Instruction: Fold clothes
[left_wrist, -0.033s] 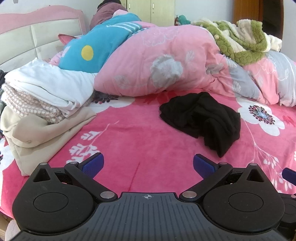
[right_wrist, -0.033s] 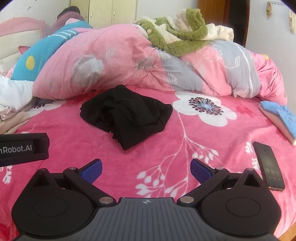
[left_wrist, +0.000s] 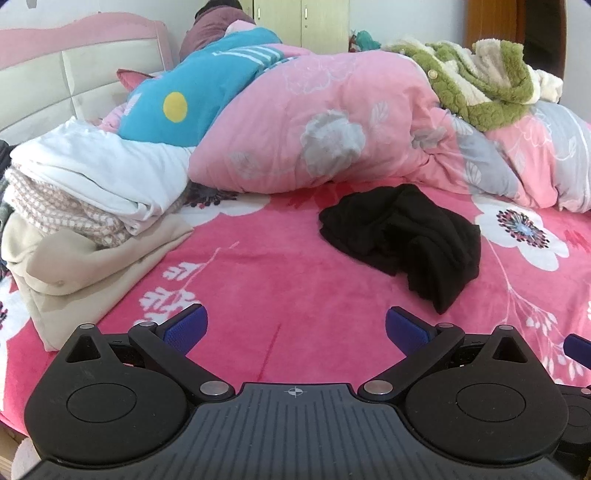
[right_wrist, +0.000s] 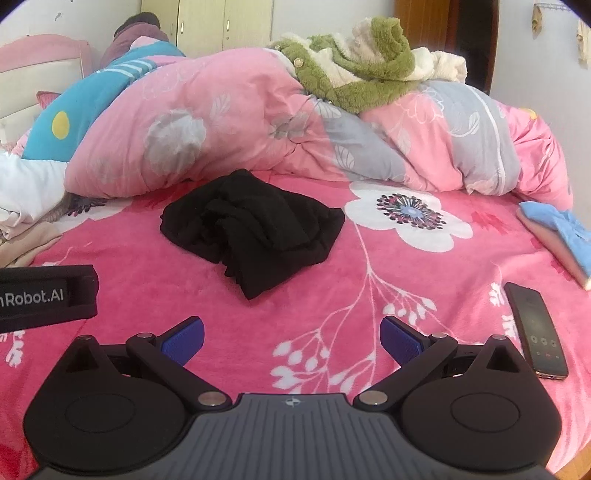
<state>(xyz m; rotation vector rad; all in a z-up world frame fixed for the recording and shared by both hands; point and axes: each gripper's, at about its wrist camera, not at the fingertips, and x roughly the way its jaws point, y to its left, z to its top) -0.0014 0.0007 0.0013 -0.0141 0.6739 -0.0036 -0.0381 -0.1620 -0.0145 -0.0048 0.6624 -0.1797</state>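
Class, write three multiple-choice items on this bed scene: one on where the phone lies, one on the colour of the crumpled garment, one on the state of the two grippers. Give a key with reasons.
1. Where does the phone lie?
A. on the pink blanket, right of the right gripper
B. on the folded stack
C. under the quilt

2. What colour is the crumpled garment mid-bed?
A. white
B. black
C. green

3. How are the left gripper and the right gripper?
A. both shut on cloth
B. one open, one shut
C. both open, holding nothing

Key: 1 A, it rests flat on the blanket near the right edge. 2 B, the cloth is plainly black. 3 C, bare blanket shows between each pair of blue pads.
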